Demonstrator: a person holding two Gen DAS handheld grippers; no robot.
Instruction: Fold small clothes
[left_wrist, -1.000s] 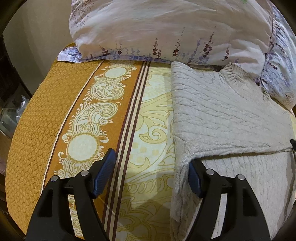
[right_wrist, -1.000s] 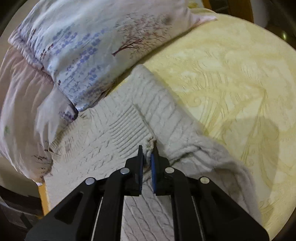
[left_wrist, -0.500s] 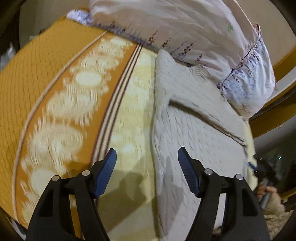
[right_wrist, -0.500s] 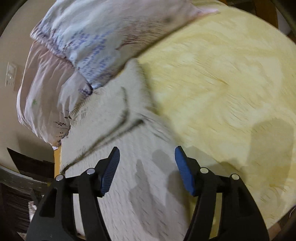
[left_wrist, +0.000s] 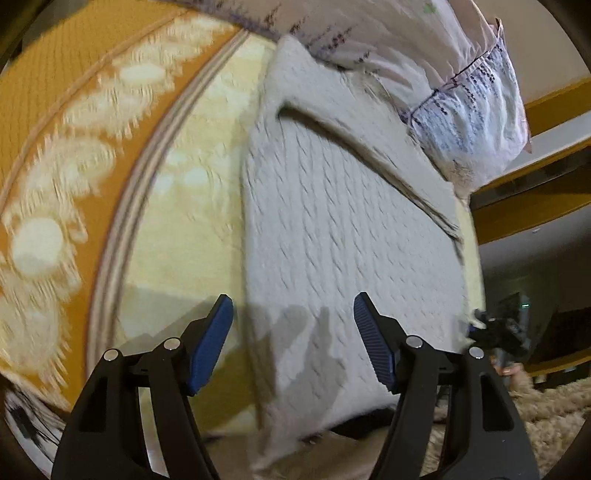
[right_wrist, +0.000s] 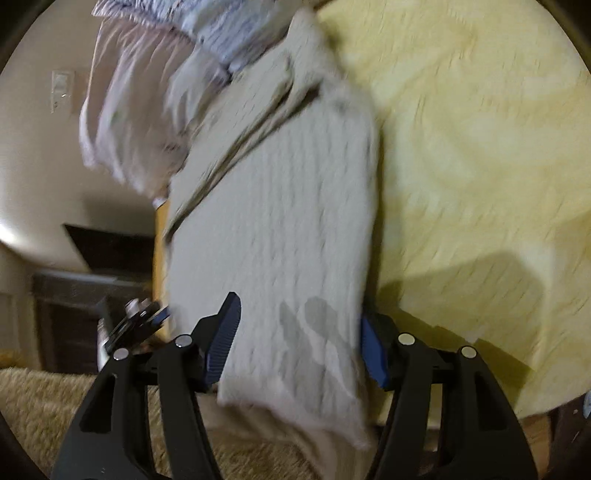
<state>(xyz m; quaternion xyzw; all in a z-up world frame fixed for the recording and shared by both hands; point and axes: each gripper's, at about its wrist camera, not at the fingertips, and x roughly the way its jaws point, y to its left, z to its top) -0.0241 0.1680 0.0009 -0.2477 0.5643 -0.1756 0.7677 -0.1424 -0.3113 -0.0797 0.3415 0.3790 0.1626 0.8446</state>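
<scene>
A grey cable-knit sweater (left_wrist: 343, 236) lies on the bed with a sleeve folded across its upper part, and its hem hangs over the near edge. My left gripper (left_wrist: 293, 332) is open above the sweater's left lower corner, pads clear of the cloth. In the right wrist view the sweater (right_wrist: 288, 221) runs between the fingers of my right gripper (right_wrist: 299, 339), whose jaws are closing; the right pad sits partly behind the cloth's edge. Each gripper shows in the other's view: the right gripper (left_wrist: 495, 332), the left gripper (right_wrist: 136, 321).
Floral pillows (left_wrist: 436, 74) lie against the sweater's collar end. The orange and cream patterned bedspread (left_wrist: 74, 155) stretches to the left, the yellow bedspread (right_wrist: 480, 147) to the right. A shaggy beige rug (right_wrist: 40, 402) covers the floor below. Dark furniture (right_wrist: 70, 306) stands by the wall.
My right gripper has let go of the sleeve cuff and opened. Both grippers have drawn back down the sweater to its hem at the bed's edge, turning as they went.
</scene>
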